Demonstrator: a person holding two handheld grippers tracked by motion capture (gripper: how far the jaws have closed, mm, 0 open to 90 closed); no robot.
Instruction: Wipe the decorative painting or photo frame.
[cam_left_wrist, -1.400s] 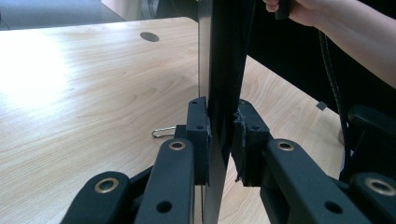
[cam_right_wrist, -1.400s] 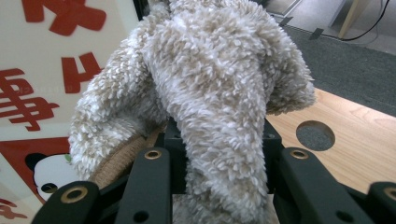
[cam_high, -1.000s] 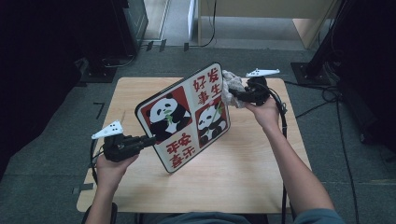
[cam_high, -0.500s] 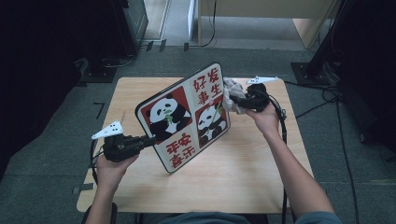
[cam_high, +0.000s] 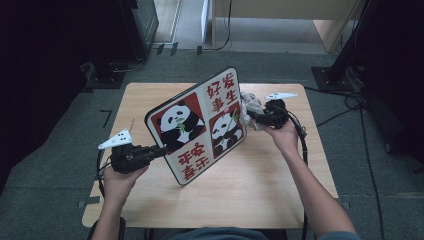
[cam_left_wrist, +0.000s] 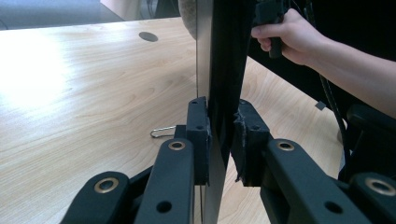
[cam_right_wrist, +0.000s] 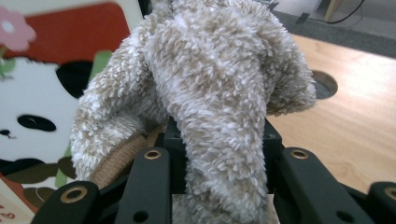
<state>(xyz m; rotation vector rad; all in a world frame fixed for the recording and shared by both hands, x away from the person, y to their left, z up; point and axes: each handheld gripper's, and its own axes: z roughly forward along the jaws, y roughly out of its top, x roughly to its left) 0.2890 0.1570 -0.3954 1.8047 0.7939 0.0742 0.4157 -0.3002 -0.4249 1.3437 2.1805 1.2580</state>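
Observation:
A square panda picture board (cam_high: 200, 125) with red panels and Chinese characters is held tilted above the wooden table (cam_high: 270, 185). My left gripper (cam_high: 161, 150) is shut on the board's lower left edge; in the left gripper view its jaws clamp the thin board (cam_left_wrist: 219, 70) edge-on at my left gripper (cam_left_wrist: 219, 140). My right gripper (cam_high: 254, 118) is shut on a fluffy beige cloth (cam_high: 250, 107) that rests against the board's right side. In the right gripper view the cloth (cam_right_wrist: 210, 93) bulges over my right gripper (cam_right_wrist: 219, 154), with the board's panda picture (cam_right_wrist: 42, 93) just behind it.
A small metal clip (cam_left_wrist: 161, 132) lies on the table under the board. Round cable holes (cam_left_wrist: 148, 36) (cam_right_wrist: 324, 84) are cut in the tabletop. Dark equipment (cam_high: 60, 55) and cables (cam_high: 350, 105) surround the table on the grey floor.
My right gripper with the cloth has slid down along the board's right side. The left gripper and the board have stayed put.

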